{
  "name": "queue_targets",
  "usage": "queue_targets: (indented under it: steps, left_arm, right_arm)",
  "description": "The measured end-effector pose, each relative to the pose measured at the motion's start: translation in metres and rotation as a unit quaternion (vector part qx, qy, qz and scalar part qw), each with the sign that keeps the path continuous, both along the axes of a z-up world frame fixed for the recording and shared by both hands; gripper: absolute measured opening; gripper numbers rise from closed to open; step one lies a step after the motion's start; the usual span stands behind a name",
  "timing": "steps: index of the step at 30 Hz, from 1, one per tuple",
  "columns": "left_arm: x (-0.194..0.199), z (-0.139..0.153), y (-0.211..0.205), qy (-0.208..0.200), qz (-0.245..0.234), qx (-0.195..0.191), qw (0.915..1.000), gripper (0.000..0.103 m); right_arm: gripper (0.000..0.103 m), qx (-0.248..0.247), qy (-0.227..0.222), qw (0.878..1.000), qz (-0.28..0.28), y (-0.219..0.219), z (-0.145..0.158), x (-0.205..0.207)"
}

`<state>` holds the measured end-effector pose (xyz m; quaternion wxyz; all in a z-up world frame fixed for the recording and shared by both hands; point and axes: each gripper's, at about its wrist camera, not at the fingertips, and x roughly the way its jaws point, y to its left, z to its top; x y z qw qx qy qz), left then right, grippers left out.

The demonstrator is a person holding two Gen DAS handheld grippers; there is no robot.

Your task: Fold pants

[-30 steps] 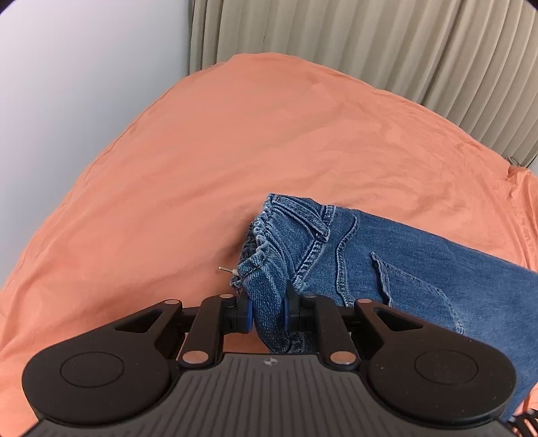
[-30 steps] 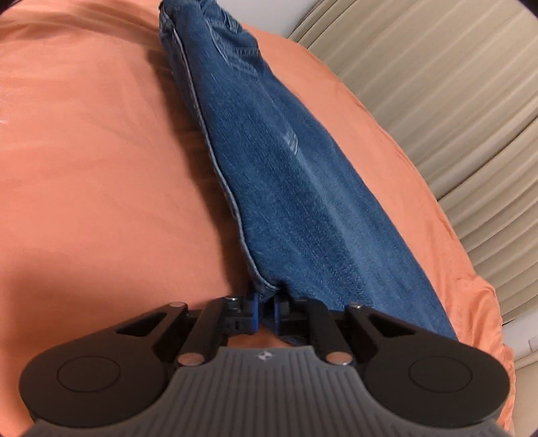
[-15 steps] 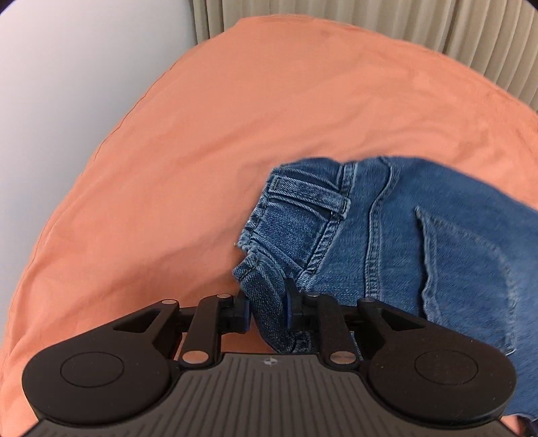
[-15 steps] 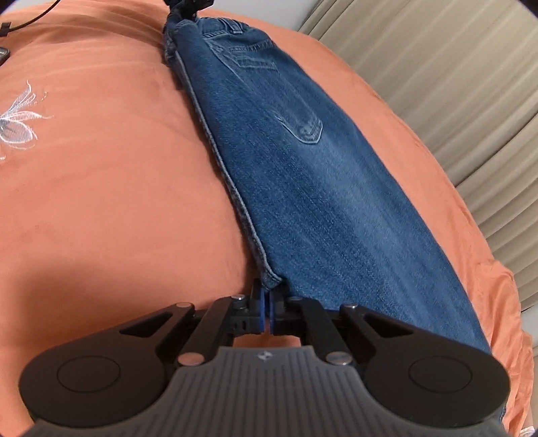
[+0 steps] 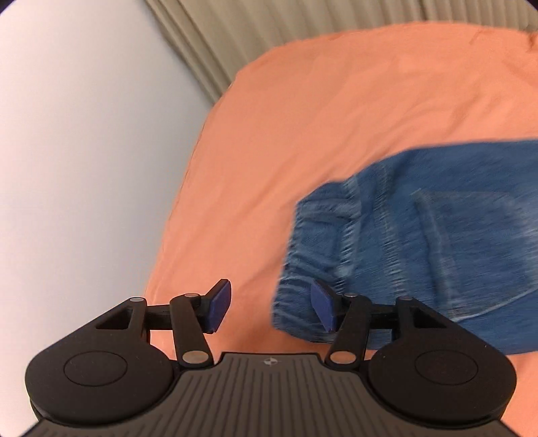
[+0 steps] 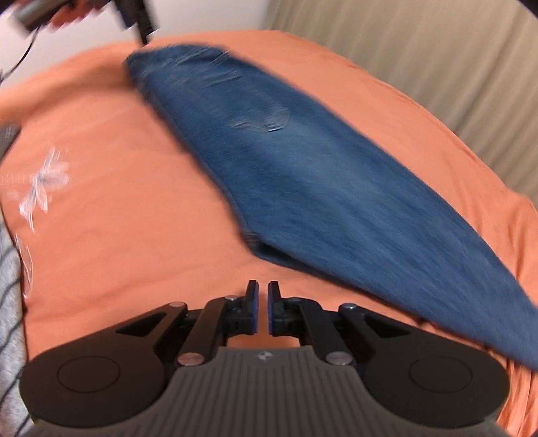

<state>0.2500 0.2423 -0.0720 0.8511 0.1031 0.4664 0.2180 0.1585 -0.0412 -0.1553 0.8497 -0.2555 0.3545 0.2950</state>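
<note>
The blue jeans (image 5: 420,242) lie flat on the orange bedsheet (image 5: 336,117), folded lengthwise leg on leg. In the left wrist view the waistband and back pocket are at the right, blurred. My left gripper (image 5: 270,307) is open and holds nothing; its right pad sits in front of the waistband corner. In the right wrist view the jeans (image 6: 319,174) stretch from far left to near right. My right gripper (image 6: 263,304) stands with its pads slightly apart, empty, just short of the hem. The left gripper (image 6: 134,16) shows at the far waist end.
Beige curtains (image 6: 420,60) hang behind the bed. A white wall (image 5: 84,151) lies left of the bed edge. A white flower embroidery (image 6: 43,181) marks the sheet at the left. Striped grey fabric (image 6: 10,302) shows at the left edge.
Both grippers have let go of the jeans. The left one opened wide and drew left of the waistband; the right one parted slightly and pulled back from the hem. The jeans now lie flat.
</note>
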Motion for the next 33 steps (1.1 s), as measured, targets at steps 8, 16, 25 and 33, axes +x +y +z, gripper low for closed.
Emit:
queue_targets:
  steps: [8, 16, 25, 33]
  left_arm:
    - [-0.025, 0.05, -0.093, -0.034, -0.134, -0.153, 0.9785, 0.055]
    - [-0.009, 0.003, -0.191, 0.002, -0.197, -0.231, 0.9528, 0.047]
    - [0.046, -0.049, -0.214, 0.041, -0.15, -0.211, 0.9651, 0.046]
    - [0.118, -0.056, -0.218, 0.011, -0.136, -0.227, 0.9644, 0.046]
  right_arm:
    - [0.003, 0.114, 0.033, 0.981, -0.152, -0.112, 0.046, 0.016]
    - [0.013, 0.137, 0.032, 0.955, -0.262, -0.232, 0.052, 0.023]
    - [0.026, 0.208, 0.039, 0.899, -0.384, -0.378, 0.04, 0.067]
    - [0.026, 0.275, 0.036, 0.842, -0.463, -0.477, 0.018, 0.161]
